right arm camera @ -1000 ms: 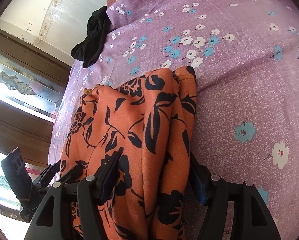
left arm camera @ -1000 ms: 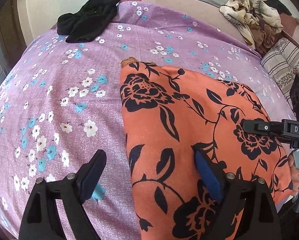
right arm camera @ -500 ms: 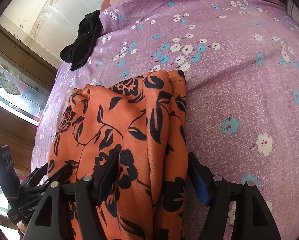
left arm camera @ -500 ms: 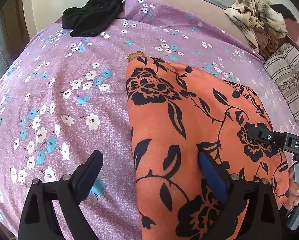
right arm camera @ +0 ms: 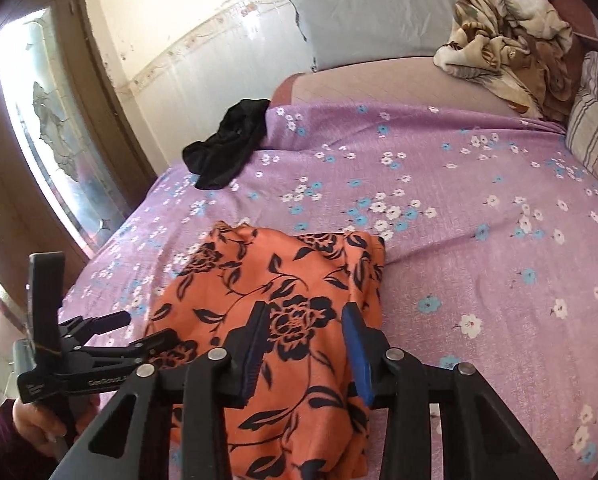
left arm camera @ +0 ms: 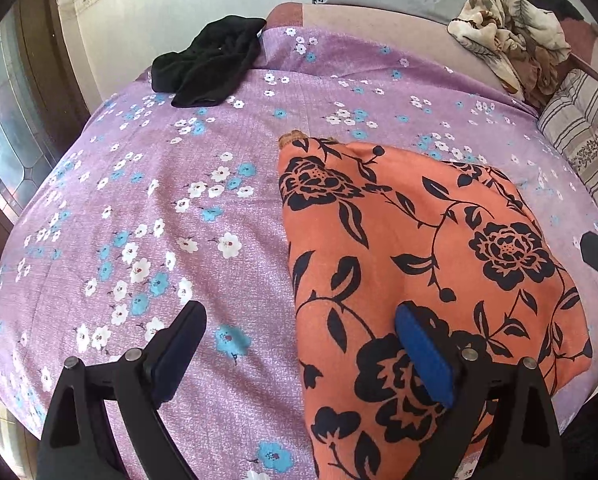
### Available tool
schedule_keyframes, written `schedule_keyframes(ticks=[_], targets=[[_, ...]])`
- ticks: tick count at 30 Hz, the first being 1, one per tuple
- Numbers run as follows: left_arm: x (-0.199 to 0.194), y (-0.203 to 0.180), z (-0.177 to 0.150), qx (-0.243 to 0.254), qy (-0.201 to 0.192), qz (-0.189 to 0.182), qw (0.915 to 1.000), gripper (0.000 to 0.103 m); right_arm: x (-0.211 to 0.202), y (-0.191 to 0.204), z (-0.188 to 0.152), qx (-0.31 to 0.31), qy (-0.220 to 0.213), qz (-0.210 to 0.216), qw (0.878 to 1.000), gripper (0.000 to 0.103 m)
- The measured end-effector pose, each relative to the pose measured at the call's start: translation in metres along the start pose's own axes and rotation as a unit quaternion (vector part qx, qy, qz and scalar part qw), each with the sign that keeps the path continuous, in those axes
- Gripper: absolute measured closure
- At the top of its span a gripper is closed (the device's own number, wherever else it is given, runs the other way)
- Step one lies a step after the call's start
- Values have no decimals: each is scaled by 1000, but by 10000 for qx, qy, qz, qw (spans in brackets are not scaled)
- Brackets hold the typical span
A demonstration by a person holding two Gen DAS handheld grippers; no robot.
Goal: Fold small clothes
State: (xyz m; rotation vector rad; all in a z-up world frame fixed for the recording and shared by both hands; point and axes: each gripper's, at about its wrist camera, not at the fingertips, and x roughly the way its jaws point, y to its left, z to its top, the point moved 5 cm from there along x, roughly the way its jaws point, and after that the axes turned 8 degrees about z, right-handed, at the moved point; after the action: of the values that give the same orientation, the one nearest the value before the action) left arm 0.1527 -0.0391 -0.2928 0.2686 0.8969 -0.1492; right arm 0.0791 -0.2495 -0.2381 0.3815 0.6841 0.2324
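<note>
A folded orange garment with black flowers (left arm camera: 419,248) (right arm camera: 283,280) lies flat on the purple flowered bedsheet (left arm camera: 139,200), near the bed's front edge. My left gripper (left arm camera: 299,316) hovers wide open over the garment's left edge, one finger above the cloth and the other above the sheet. My right gripper (right arm camera: 306,312) hangs above the garment's near right part. Its jaws are closing and stand fairly narrow, and the pads do not press on the cloth, which lies below them. The left gripper (right arm camera: 147,326) also shows in the right wrist view, held by a hand.
A crumpled black garment (left arm camera: 211,64) (right arm camera: 231,144) lies at the bed's far left corner. A bunched brown and cream blanket (right arm camera: 507,40) and a striped pillow (left arm camera: 587,140) sit at the far right. A grey pillow (right arm camera: 371,12) leans on the wall. A glazed door (right arm camera: 51,140) stands to the left.
My right gripper has lifted up and back off the orange garment, tilted towards level, and its jaws have narrowed. The left gripper has drawn back a little. The garment stays put.
</note>
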Motion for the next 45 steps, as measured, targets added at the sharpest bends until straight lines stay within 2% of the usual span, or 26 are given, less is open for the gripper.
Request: schedule_keyframes(ticks=[3, 8, 9, 18, 20, 22, 26, 29, 32, 36, 38, 40, 45], targets=[[-2, 3, -2, 44, -49, 100, 9999, 7, 9, 11, -14, 19, 243, 221, 9995, 64], [-1, 7, -8, 55, -31, 54, 10000, 7, 39, -3, -47, 232, 1018, 25, 9945, 66], [-1, 7, -9, 57, -29, 45, 10000, 7, 41, -7, -50, 276, 1049, 38, 9941, 66], [5, 5, -7, 86, 36, 0, 10000, 7, 40, -9, -47, 312, 1258, 81, 9915, 67], [5, 5, -4, 86, 32, -1, 10000, 7, 38, -8, -37, 343, 1237, 178, 9916, 67], [3, 5, -1, 69, 15, -36, 10000, 7, 32, -6, -19, 344, 997, 332, 9939, 67], [3, 13, 16, -279, 20, -360, 9990, 7, 35, -7, 16, 405, 735, 441, 9955, 67], [12, 22, 33, -446, -5, -252, 9987, 7, 54, -14, 38, 291, 685, 142, 9971, 67], [30, 28, 47, -517, 99, -91, 9986, 7, 78, -28, 50, 567, 754, 200, 9953, 67], [56, 30, 57, -611, 373, -43, 9974, 7, 114, -58, 45, 876, 1015, -152, 9909, 67], [65, 27, 57, -650, 491, -80, 9966, 7, 132, -72, 34, 1112, 1272, -26, 9856, 67], [70, 23, 54, -546, 560, 4, 9969, 7, 134, -72, 34, 970, 1215, -14, 9878, 67], [61, 20, 51, -372, 406, 186, 9983, 7, 125, -61, 34, 670, 1126, -147, 9913, 65]])
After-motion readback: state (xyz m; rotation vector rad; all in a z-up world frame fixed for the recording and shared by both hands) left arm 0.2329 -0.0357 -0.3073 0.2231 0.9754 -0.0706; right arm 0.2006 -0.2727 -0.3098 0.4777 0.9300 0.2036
